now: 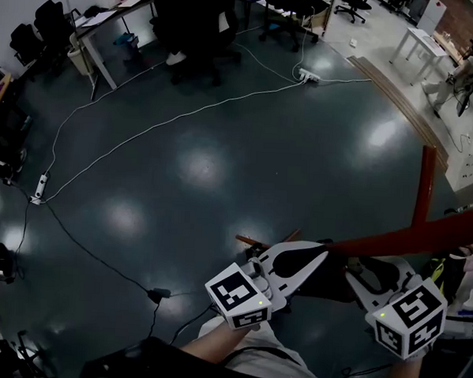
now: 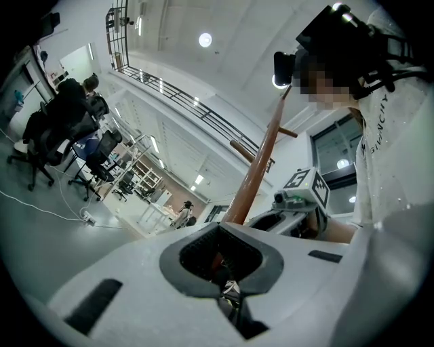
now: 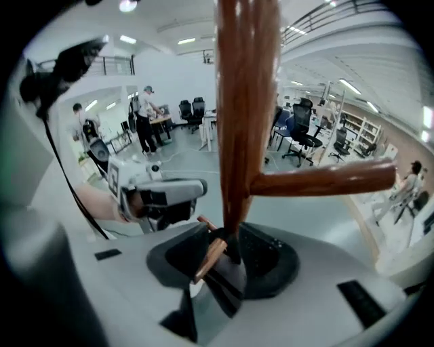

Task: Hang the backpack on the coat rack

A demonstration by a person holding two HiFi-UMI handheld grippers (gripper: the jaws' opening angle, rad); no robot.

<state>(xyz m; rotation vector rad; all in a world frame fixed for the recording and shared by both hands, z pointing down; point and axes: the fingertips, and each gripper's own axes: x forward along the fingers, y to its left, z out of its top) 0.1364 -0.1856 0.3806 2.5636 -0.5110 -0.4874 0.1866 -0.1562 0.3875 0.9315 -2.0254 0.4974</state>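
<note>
The backpack showed only as a dark bulk low between the two claws, hard against the coat rack, whose pole ran up from its feet on the floor toward the person. Its dark strap lay in the throat of the right claw, whose jaws stood wide and did not press on it. A short peg slanted across just beside that strap, touching or nearly so. Whether the loop sat over it I could not tell. The left claw was pinched closed on a thin dark bit, the strap by the look of it, with its nose close beside the pole. A longer peg jutted sideways from the pole, apart from the strap. To my eye the hang turned on strap and short peg, and the right claw was the nearer, pointing down along the pole at them.
</note>
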